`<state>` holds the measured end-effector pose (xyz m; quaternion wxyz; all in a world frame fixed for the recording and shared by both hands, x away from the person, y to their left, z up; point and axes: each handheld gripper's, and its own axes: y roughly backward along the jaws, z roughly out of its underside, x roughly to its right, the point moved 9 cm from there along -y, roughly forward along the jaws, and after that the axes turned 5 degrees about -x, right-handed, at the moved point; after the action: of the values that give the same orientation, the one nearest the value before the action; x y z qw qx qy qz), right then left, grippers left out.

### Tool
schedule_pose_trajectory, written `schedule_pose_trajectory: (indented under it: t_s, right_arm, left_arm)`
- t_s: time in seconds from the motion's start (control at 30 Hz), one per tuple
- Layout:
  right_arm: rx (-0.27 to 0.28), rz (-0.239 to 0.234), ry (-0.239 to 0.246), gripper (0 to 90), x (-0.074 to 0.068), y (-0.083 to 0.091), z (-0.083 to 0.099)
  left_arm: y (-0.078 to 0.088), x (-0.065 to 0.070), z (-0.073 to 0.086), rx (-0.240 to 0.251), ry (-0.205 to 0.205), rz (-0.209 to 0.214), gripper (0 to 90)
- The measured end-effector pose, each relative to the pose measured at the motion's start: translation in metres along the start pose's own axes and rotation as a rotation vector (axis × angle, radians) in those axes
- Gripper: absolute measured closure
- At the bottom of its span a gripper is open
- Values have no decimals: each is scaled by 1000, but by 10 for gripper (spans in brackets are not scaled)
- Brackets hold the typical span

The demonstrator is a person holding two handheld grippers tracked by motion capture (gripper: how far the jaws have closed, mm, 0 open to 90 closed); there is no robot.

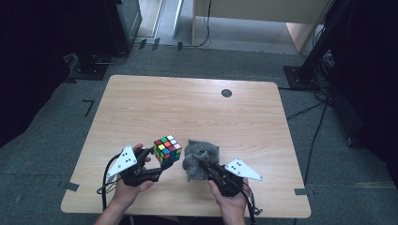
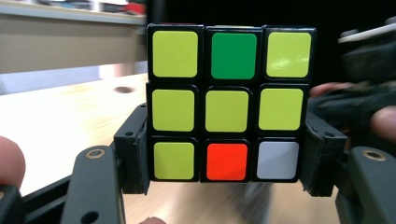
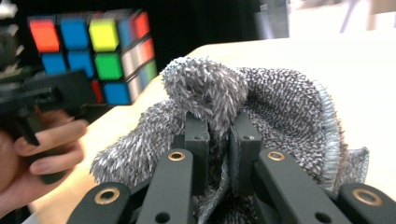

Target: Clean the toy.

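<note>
Wooden table (image 1: 141, 108) with a dark round spot (image 1: 226, 93) far off; nothing blocks either tool. Left gripper (image 1: 157, 164) clamps a puzzle cube (image 1: 167, 148) by two opposite sides, lifted and tilted, mostly yellow face (image 2: 227, 102) toward its camera; right gripper (image 1: 202, 161) pinches a bunched grey cloth (image 1: 199, 157) just beside the cube.

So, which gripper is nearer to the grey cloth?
Right. The right gripper is shut on the grey cloth, pinching a fold. The left gripper holds the puzzle cube beside the cloth.
</note>
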<state>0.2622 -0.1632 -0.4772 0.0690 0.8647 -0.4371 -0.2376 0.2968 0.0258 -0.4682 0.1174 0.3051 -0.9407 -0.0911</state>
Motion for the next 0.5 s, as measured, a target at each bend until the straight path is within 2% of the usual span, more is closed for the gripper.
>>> schedule_pose_trajectory:
  t_s: [0.13, 0.17, 0.23, 0.33, 0.43, 0.5]
  right_arm:
    - [16, 59, 3, 812, 18, 7, -5]
    - [20, 64, -4, 813, 21, 8, -6]
    - [24, 75, -10, 812, 26, 9, -7]
    - [24, 86, 0, 812, 29, 10, -7]
    - [21, 87, 5, 812, 28, 9, -6]
    - [19, 87, 10, 812, 28, 9, -6]
  left_arm:
    - [1, -44, 21, -57, 38, -176, 339]
    - [2, -54, 28, -78, 53, -208, 339]
    - [2, -68, 40, -126, 88, -247, 339]
    - [-1, -84, 58, -194, 104, -323, 339]
    - [-3, -92, 69, -252, 135, -361, 339]
    - [-4, -94, 71, -273, 137, -380, 339]
